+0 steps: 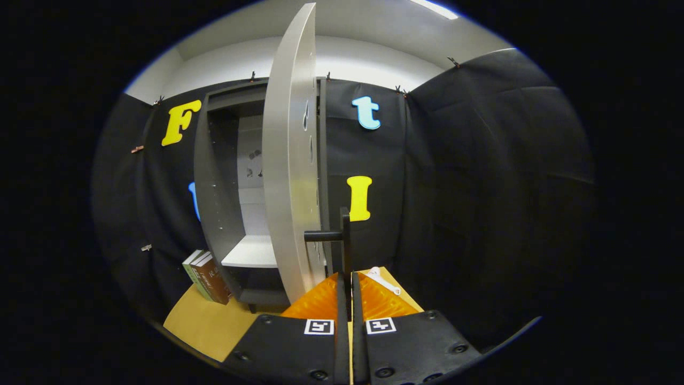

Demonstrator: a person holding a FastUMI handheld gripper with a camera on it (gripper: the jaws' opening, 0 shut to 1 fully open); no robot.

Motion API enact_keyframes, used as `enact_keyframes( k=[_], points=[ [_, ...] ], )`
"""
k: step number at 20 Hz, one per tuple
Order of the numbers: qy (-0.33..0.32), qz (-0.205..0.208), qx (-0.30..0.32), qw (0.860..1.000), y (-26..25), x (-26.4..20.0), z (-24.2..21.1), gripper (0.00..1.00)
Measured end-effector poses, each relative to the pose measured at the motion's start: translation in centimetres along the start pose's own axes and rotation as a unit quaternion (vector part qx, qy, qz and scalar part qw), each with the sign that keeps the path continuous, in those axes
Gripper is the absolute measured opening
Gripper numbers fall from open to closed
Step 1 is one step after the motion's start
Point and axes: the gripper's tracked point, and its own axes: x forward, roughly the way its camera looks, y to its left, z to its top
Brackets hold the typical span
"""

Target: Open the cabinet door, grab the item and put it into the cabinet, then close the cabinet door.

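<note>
One cabinet (224, 187), one door (286, 160), two books (207, 277) (possibly more).

- Gripper (346, 282): fingers nearly together, clamped on the dark vertical bar of the door handle (344, 240); both press on it.
- Cabinet door (288, 160): swung open, seen almost edge-on, rising straight ahead of the fingers.
- Cabinet (214, 176): interior exposed to the left of the door, pale shelf (251, 252) inside.
- Books (206, 277): leaning beside the cabinet's lower left corner, on the tan table (206, 323).
- Small white object (385, 280): on the table just beyond the fingers; identity unclear.
</note>
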Motion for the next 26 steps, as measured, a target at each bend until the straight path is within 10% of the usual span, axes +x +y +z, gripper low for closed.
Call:
enact_keyframes(
  k=[11, 16, 26],
  points=[
    [-0.019, -0.036, -0.029, 0.999, -2.6, -1.3, 0.5, 0.14],
    [0.014, 0.027, -0.074, 0.997, -1.0, -2.4, -0.8, 0.96],
    [0.178, 0.134, -0.086, 0.971, 3.4, -6.6, -9.6, 0.98]
  ],
)
